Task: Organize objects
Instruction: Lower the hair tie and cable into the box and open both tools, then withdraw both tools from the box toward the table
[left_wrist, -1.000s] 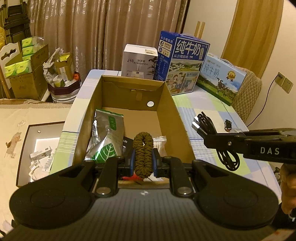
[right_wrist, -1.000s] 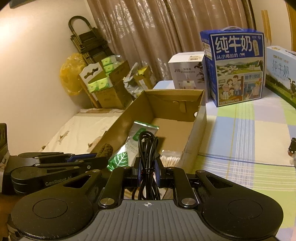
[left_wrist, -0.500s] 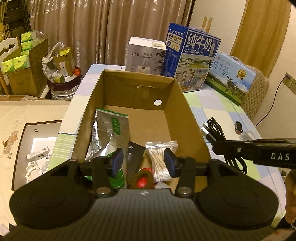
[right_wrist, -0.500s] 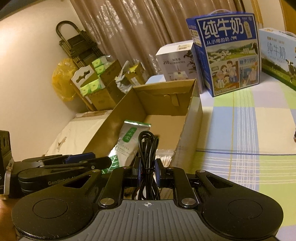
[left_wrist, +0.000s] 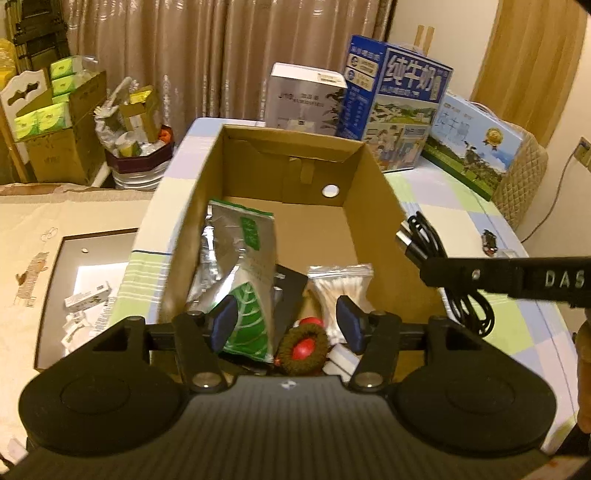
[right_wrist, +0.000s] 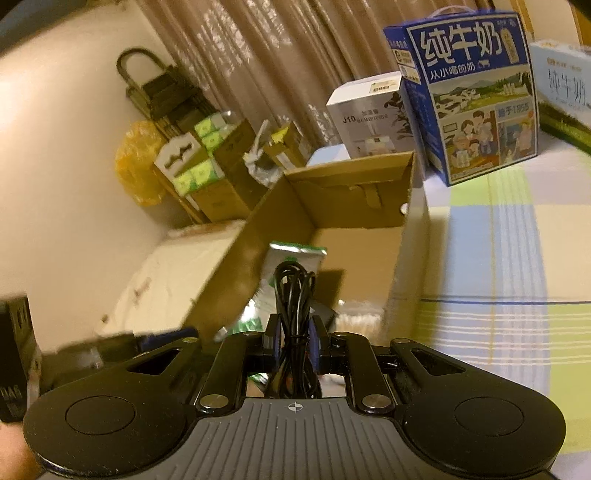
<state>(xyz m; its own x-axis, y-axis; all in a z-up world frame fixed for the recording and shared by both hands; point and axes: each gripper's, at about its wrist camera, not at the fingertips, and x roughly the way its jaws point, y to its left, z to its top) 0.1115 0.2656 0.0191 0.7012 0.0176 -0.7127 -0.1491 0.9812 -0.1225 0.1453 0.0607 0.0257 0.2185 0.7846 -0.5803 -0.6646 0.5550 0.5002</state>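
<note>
An open cardboard box (left_wrist: 373, 206) stands on the checked table. In it lie a silver-green pouch (left_wrist: 240, 258), a bag of cotton swabs (left_wrist: 340, 284), a black card (left_wrist: 290, 291) and a brown hair tie (left_wrist: 303, 350) ringed around something red. My left gripper (left_wrist: 287, 325) hovers over the box's near end. Its jaws are opening with nothing between them, and the hair tie lies loose just below. My right gripper (right_wrist: 293, 338) is shut on a coiled black cable (right_wrist: 293, 291), held at the box's right wall (right_wrist: 406, 258). The same cable (left_wrist: 424, 240) shows in the left wrist view.
Behind the box stand a white carton (left_wrist: 306, 99) and a blue milk carton (left_wrist: 399, 107), with a second milk box (left_wrist: 472, 144) lying to the right. A small dark object (left_wrist: 489, 240) sits on the tablecloth (right_wrist: 498, 258). Boxes and bags (left_wrist: 55, 122) crowd the floor at left.
The left gripper has opened and let go of the brown hair tie, which now lies in the box. The right gripper, still holding the cable, has tilted and drawn closer to the box.
</note>
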